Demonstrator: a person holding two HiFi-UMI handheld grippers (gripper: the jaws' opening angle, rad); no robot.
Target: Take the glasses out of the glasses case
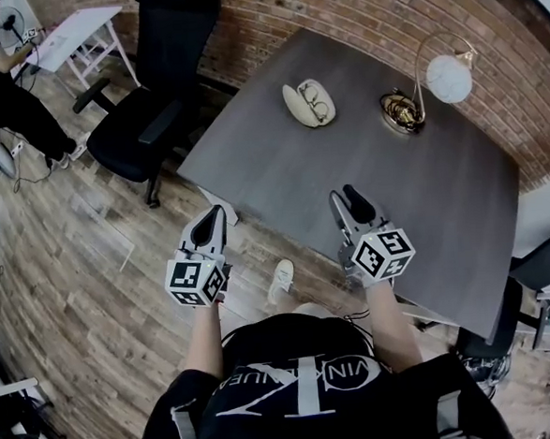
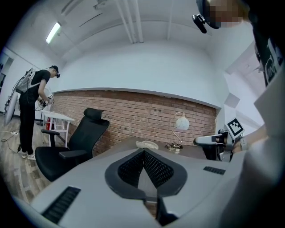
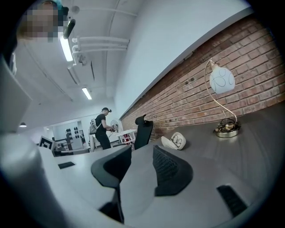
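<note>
Glasses case (image 1: 297, 106) open w/ glasses (image 1: 317, 102) inside, long axis approx near-to-far; left tongs (image 1: 215, 214) clenched empty, right tongs (image 1: 345, 196) released.

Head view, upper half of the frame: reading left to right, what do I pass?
person → white table → black office chair → glasses case, lying open with the glasses inside → lamp
</note>
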